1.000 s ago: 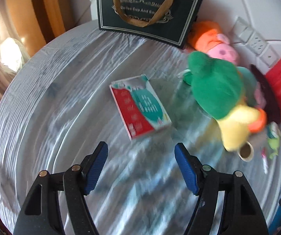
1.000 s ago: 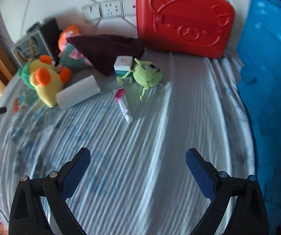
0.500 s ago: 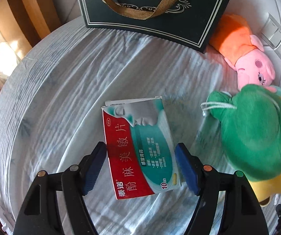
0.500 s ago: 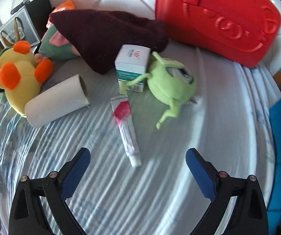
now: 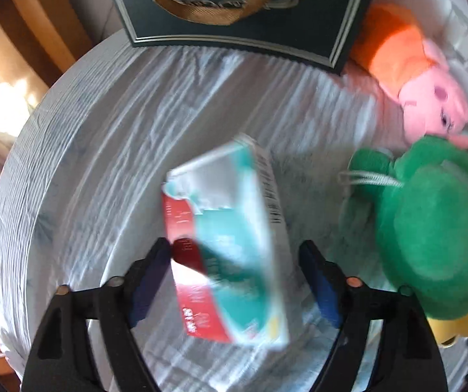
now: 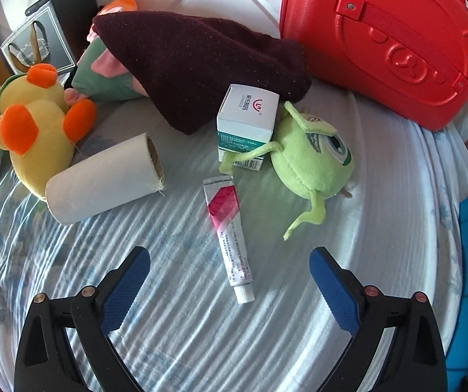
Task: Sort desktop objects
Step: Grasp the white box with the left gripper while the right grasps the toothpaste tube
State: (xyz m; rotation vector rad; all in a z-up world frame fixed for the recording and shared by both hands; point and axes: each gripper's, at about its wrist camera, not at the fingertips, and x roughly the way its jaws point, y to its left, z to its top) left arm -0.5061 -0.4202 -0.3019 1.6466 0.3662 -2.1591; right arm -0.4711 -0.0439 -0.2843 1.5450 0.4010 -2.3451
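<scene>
Left tool point(image 5: 234, 271) has its jaws opening around a blurred, tilted red-and-teal medicine box point(image 5: 230, 245) above the striped desk point(image 5: 103, 163); whether either pad touches it is unclear. Right tool point(image 6: 230, 284) stands wide apart, straddling the cap end of an ointment tube point(image 6: 229, 238) lying flat.

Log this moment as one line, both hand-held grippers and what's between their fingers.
left hand-held gripper: opening, medicine box between fingers | right hand-held gripper: open, ointment tube below
</scene>
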